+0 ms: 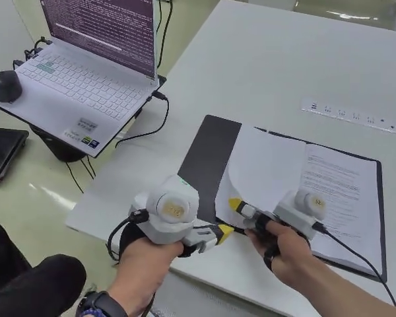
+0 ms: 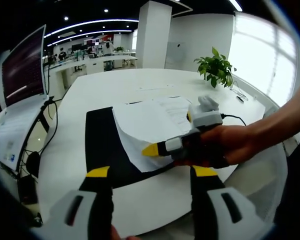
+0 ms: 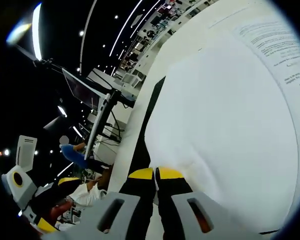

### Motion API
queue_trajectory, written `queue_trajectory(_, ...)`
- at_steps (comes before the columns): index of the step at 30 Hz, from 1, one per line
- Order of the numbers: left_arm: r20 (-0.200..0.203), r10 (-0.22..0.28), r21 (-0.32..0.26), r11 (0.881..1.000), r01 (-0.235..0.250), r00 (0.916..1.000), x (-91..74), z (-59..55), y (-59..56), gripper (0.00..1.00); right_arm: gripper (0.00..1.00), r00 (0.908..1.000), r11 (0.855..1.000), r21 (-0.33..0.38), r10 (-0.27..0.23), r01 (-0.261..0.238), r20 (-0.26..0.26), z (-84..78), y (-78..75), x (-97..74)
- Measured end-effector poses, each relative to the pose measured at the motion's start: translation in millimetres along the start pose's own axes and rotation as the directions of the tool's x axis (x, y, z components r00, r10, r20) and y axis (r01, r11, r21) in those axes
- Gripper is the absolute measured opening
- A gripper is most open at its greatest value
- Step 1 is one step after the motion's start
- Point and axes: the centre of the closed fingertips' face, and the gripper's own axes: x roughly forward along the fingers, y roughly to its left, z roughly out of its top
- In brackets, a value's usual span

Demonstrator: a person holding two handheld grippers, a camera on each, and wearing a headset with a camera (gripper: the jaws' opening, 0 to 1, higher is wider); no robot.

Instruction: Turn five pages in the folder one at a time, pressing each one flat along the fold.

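Right gripper (image 3: 155,174): jaws closed tip to tip, pinching the lower left edge of the page (image 1: 264,168), which is lifted and bowed above the open folder (image 1: 208,155). Left gripper (image 2: 151,172): jaws wide apart, holding nothing, just beside the right gripper near the folder's near edge. Folder lies open on the white table (image 1: 264,59), black inside cover on the left and printed sheets on the right; an open laptop (image 1: 92,59) stands well apart to the left.
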Motion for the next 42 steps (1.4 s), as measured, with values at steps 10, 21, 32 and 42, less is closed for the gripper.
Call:
queue_trajectory(10,0.000,0.017,-0.030,0.999,-0.017,0.9999,-1.9,-2.6,5.2,0.62,0.00,0.9983,0.998,-0.007,-0.059,0.059,0.002,-5.1,-12.8,9.1)
queue_trajectory(21,0.026,0.028,-0.073,0.997,-0.026,0.9993,1.3,4.7,15.3,0.62,0.14,0.9998,0.999,-0.046,-0.014,0.015,0.014,-8.0,4.1,7.9)
queue_trajectory(32,0.021,0.001,-0.074,0.997,0.001,0.9998,9.2,2.9,23.4,0.59,0.25,0.9976,0.992,-0.107,0.057,-0.061,-0.039,-23.0,20.1,-7.4)
queue_trajectory(42,0.050,-0.035,-0.029,0.999,0.037,0.9981,23.0,22.0,37.5,0.47,0.28,0.9972,0.987,-0.155,0.056,-0.048,0.050,-3.8,16.3,-50.0)
